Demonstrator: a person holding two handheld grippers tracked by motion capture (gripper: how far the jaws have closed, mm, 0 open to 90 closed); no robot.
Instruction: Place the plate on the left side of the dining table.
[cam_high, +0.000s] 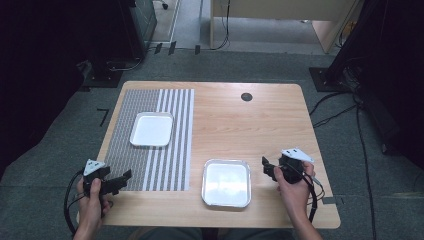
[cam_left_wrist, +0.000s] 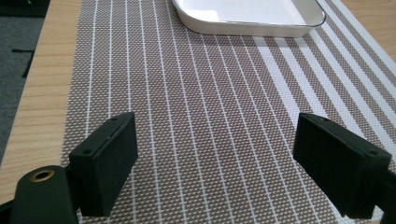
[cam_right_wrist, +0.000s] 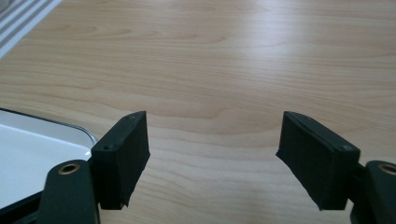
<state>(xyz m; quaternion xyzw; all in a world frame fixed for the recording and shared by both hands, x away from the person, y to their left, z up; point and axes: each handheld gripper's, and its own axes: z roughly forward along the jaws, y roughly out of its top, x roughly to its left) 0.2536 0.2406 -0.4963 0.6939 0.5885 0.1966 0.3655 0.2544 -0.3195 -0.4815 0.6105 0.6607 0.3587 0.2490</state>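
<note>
A white rectangular tray (cam_high: 152, 129) lies on a striped placemat (cam_high: 170, 150) at the table's left. A second, metal-rimmed white tray (cam_high: 226, 183) sits on bare wood near the front middle. My left gripper (cam_high: 126, 176) is held at the mat's front left corner, open and empty; its own view shows the mat (cam_left_wrist: 210, 116) between the jaws and the white tray (cam_left_wrist: 252, 18) beyond. My right gripper (cam_high: 267, 166) hovers just right of the metal-rimmed tray, open and empty, with that tray's corner (cam_right_wrist: 42, 140) at the lower left of its view.
The wooden table (cam_high: 240, 125) has a round dark cable port (cam_high: 246, 97) at the back middle. Cables trail from both grippers over the front edge. Grey carpet, cables and dark equipment surround the table.
</note>
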